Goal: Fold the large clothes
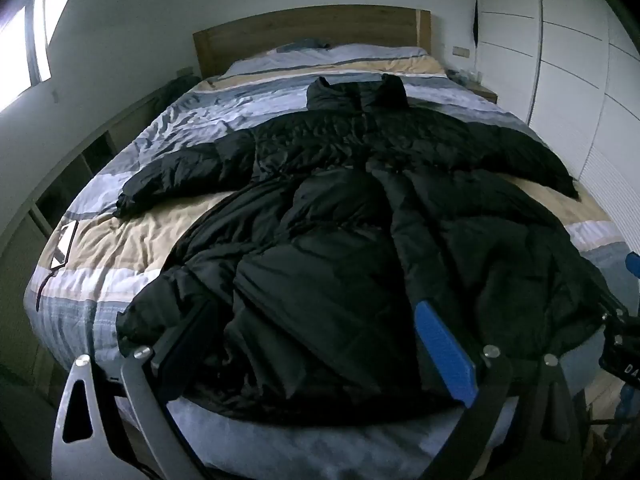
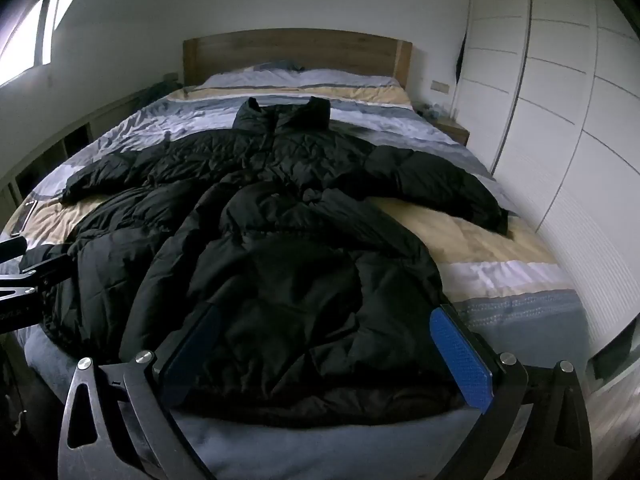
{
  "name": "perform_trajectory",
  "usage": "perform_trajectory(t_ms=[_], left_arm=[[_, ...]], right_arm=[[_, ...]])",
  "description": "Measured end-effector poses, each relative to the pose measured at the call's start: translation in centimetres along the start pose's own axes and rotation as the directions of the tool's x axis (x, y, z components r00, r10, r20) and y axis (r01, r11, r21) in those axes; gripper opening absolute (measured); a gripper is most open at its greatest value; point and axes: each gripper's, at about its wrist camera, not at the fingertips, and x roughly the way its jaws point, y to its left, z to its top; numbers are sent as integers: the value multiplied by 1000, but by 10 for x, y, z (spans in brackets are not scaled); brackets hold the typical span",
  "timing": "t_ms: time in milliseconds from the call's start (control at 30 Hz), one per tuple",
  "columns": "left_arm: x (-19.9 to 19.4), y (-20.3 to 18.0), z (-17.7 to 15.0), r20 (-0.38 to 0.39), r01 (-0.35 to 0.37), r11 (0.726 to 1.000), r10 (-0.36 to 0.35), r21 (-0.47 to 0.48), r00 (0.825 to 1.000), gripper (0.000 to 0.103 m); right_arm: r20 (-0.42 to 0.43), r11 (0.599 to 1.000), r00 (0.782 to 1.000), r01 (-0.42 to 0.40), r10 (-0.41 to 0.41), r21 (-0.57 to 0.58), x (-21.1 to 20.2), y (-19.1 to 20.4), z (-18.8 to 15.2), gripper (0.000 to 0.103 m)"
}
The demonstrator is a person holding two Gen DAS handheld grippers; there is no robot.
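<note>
A long black puffer coat (image 1: 340,208) lies spread on the bed, collar toward the headboard, sleeves out to both sides. It also fills the right wrist view (image 2: 280,232). My left gripper (image 1: 316,312) is open, its blue pads (image 1: 444,344) wide apart over the coat's hem at the foot of the bed. My right gripper (image 2: 328,320) is open too, its pads (image 2: 460,356) straddling the hem's right part. Neither holds anything. The right gripper shows at the left view's right edge (image 1: 618,320), and the left gripper at the right view's left edge (image 2: 32,268).
The bed (image 1: 132,240) has a striped blue, beige and white duvet and a wooden headboard (image 1: 312,36). A phone (image 1: 64,244) lies near the bed's left edge. White wardrobe doors (image 2: 560,140) stand close on the right. A nightstand (image 2: 452,126) sits by the headboard.
</note>
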Motion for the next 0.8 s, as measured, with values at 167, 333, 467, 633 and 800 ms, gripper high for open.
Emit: perform_trajectory(t_ms=[167,333,467,633,800], left_arm=[[-1,-1,0,1,-3,1000,3,10,1000,100],[-3,-6,-3,0,-37,999,37,34,999,100],[0,-9,-1,-13,-54,998,54,35,998,100],[1,-9,4,-16,-68,996,69,53,997,100],[3,-9,8,-28,-66,996,67,62,997,100]], right_arm=[[0,1000,1000,1,-1,2,1,-2,0,103],[-5,1000,1000,1,-1,7,5,-8,-2,103],[-6,1000,1000,-1,1,16,5,-10,-2,103],[-12,999,1000,-17,18,28,5,-10,-1,103],[-20,998,999,-26,27,50,8,-16,0,103]])
